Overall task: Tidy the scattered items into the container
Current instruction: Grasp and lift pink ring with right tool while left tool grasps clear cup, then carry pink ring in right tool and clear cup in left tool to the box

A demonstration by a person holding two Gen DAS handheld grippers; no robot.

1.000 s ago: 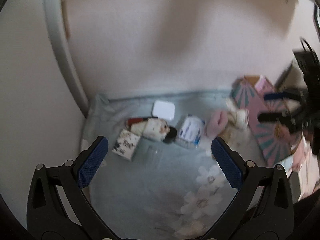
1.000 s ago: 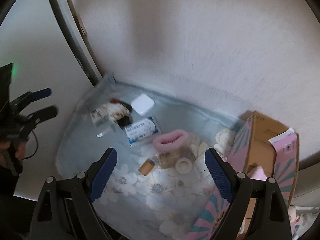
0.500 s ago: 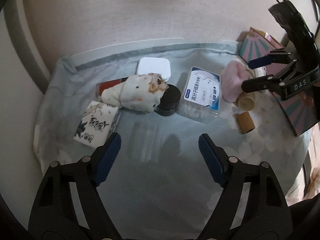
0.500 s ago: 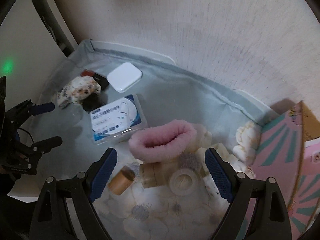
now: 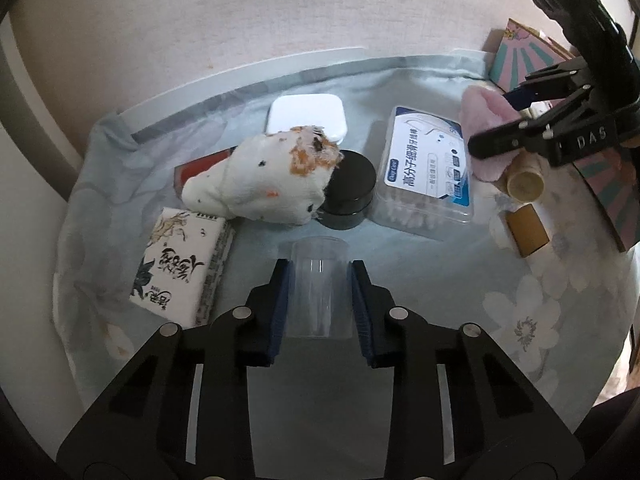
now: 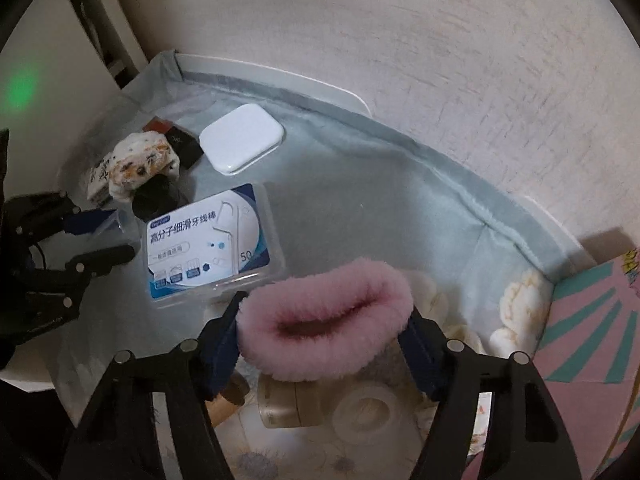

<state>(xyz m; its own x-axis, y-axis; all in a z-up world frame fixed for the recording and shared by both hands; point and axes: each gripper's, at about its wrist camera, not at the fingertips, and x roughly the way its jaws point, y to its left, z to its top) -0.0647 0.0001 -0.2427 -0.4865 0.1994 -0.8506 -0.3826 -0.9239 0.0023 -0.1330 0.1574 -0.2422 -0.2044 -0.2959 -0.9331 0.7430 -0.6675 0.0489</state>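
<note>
The left gripper (image 5: 319, 280) is closed on one clear plastic cup (image 5: 319, 284), which lies on its side between the two blue fingers (image 5: 279, 300), both pads touching its wall, its open end pointing away from the camera. The right gripper (image 6: 326, 334) is closed on one pink fluffy band (image 6: 325, 326), which sits squeezed between its fingers (image 6: 224, 340) with its slot-shaped opening facing up. Both items rest on the pale blue flowered cloth (image 5: 420, 360) covering the counter. Beside the cup on the left lies one printed tissue pack (image 5: 182, 264). Further out are one white spotted plush toy (image 5: 264, 180), one black round jar (image 5: 350, 194) touching it, and one clear box of floss picks (image 6: 208, 242). Behind these lies one flat white case (image 6: 241, 142). Under the pink band sit one white tape roll (image 6: 362, 414) and one beige bottle (image 6: 286, 404). One pink and teal cardboard box (image 6: 592, 328) stands at the right edge of the cloth, near the wall.
</note>
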